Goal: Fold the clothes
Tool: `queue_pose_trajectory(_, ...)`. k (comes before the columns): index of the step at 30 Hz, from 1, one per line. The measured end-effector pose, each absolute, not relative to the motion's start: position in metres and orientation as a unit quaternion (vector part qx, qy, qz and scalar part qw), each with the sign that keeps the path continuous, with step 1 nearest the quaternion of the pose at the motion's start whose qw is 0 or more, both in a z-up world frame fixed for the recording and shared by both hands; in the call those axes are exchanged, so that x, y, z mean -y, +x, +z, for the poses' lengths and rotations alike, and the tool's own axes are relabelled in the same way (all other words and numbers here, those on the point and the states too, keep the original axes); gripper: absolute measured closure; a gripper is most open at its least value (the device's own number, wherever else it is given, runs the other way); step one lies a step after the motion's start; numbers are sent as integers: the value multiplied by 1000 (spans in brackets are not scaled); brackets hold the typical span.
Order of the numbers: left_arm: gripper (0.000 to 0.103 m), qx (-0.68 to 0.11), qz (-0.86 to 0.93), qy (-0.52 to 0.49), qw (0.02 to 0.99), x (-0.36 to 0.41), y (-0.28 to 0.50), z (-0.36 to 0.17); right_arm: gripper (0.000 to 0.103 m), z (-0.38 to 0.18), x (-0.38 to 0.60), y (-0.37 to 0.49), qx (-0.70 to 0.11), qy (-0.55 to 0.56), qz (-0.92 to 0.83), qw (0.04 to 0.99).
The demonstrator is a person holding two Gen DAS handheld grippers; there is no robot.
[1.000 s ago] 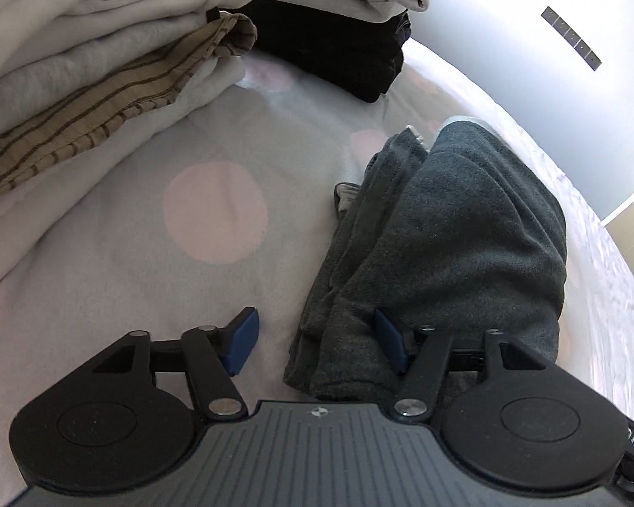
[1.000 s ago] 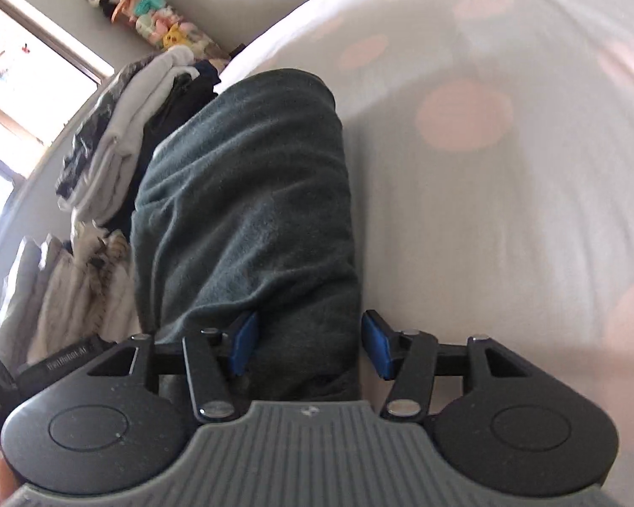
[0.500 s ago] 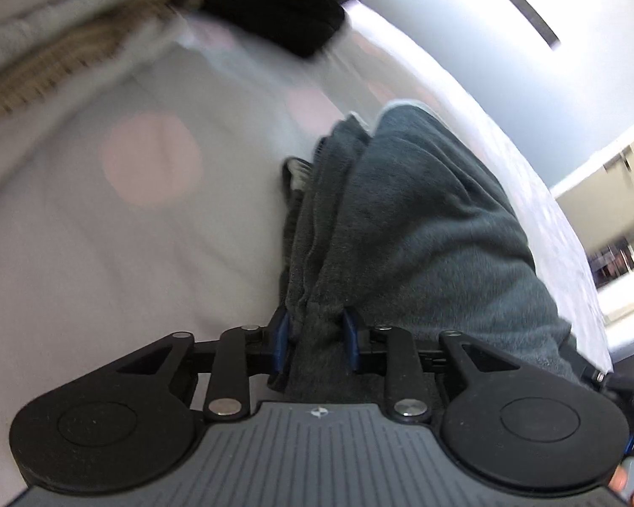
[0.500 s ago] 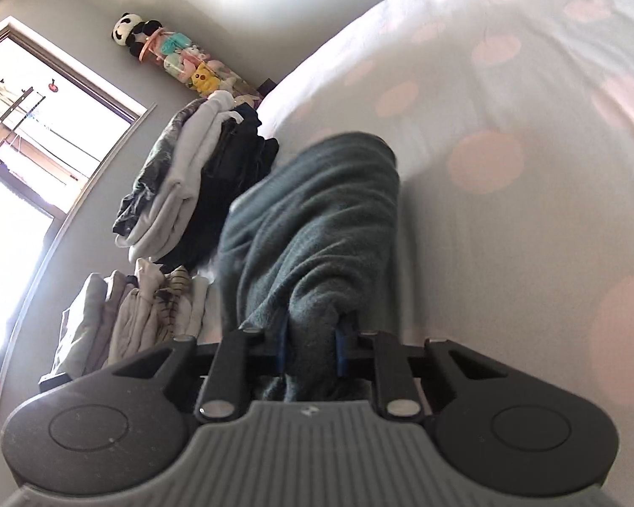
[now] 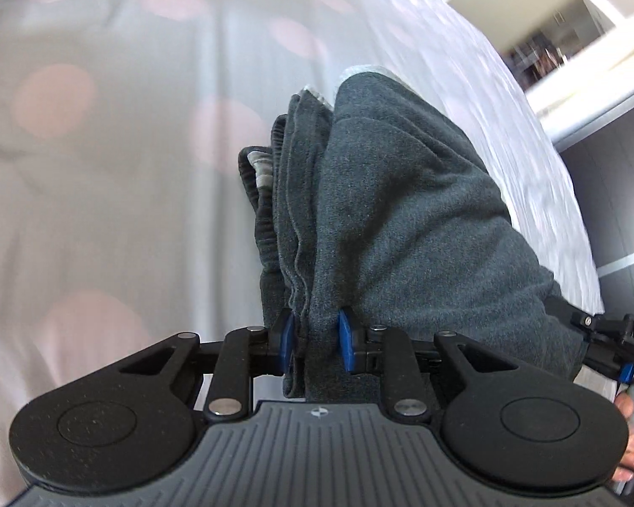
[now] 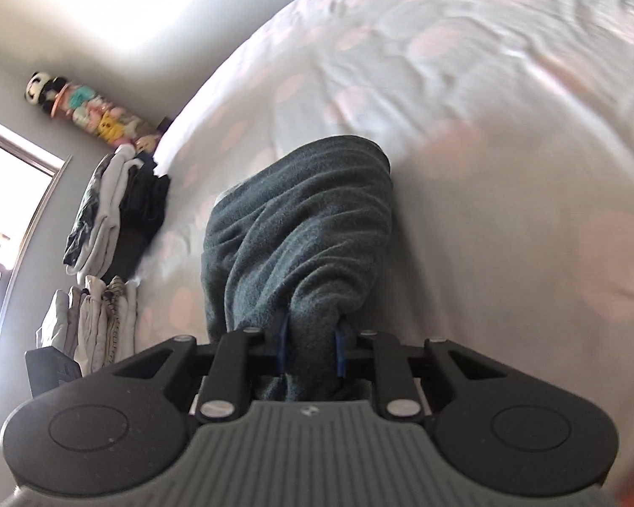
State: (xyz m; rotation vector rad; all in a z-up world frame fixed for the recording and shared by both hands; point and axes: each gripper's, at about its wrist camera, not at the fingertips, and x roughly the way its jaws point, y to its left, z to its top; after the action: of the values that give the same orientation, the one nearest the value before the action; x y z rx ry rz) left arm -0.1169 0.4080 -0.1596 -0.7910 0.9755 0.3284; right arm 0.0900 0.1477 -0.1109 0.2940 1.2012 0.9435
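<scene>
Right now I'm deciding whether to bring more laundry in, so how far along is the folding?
Done: two piles of folded clothes sit at the far edge of the bed. In hand: a dark grey garment, already folded into layers, is pinched by both the left gripper and the right gripper. Left: setting it down with the piles. No other unfolded clothes show.

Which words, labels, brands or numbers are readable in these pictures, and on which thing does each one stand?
"D", cut off by the picture's edge: on the right gripper, in the left wrist view.
A small round emblem, no letters: on the left gripper body and on the right gripper body.
Raised marks on a black object beside the folded clothes: too blurred to read.
Nothing else readable.
</scene>
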Motion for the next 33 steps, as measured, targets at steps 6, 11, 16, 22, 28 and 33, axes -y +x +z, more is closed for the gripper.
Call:
queue_pose_trajectory(6, 76, -483, 161, -327, 796, -384, -109, -165, 79, -126, -104, 79, -534, 108, 414, 729)
queue_pose_trajectory(11, 66, -489, 178, -297, 800, -378, -113, -156, 73, -130, -95, 70, -509, 81, 409, 753)
queue_pose_trajectory(16, 48, -445, 188, -297, 823, -376, -124, -135, 68, -124, -77, 69, -475, 97, 420, 767)
queue_pose_trajectory(22, 37, -375, 187, -294, 859, -394, -104, -105, 61, -115, -78, 83, -436, 122, 436, 778)
queue_pose_trajectory(28, 32, -346, 180, -319, 864, -430, -49, -111, 59, -112, -115, 126, -404, 105, 410, 811)
queue_pose_trajectory(33, 32, -377, 167, -326, 851, -447, -10, -136, 58, -134, -126, 151, -391, 125, 422, 808)
